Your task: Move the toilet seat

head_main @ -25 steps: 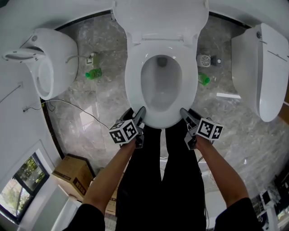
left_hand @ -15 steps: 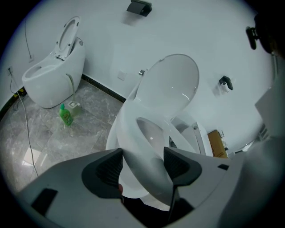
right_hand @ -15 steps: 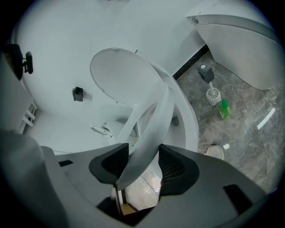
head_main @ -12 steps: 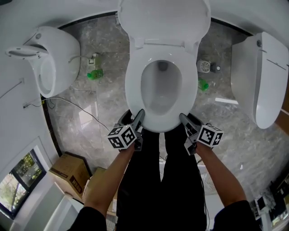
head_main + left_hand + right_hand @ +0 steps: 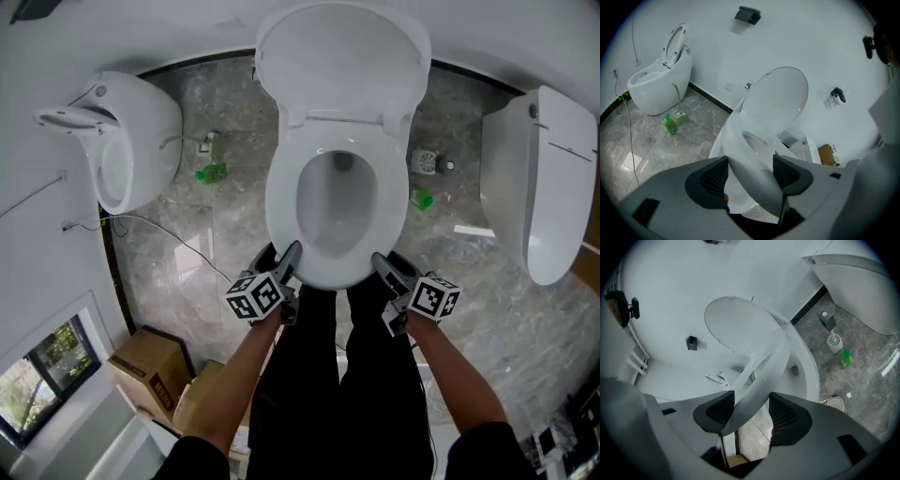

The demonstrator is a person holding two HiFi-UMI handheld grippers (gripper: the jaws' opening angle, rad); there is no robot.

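Observation:
A white toilet stands in the middle of the head view, its lid (image 5: 342, 56) raised against the wall. The toilet seat (image 5: 278, 211) is a white ring over the bowl, its front lifted. My left gripper (image 5: 289, 255) grips the seat's front left rim. In the left gripper view the rim (image 5: 740, 150) fills the gap of my left gripper (image 5: 750, 164), touching both pads. My right gripper (image 5: 380, 261) holds the front right rim. Its jaws have just been opening, and the seat (image 5: 773, 362) slants across my right gripper (image 5: 751, 404), against both pads.
A second toilet (image 5: 131, 150) with its lid up stands at the left, a third (image 5: 548, 178) at the right. Green bottles (image 5: 213, 173) (image 5: 422, 199) and a toilet brush (image 5: 428, 161) sit on the marble floor. Cardboard boxes (image 5: 150, 370) lie lower left. The person's legs stand before the bowl.
Both grippers have come up a little with the seat's front rim between their jaws. The head view has shifted, so more of the raised lid shows.

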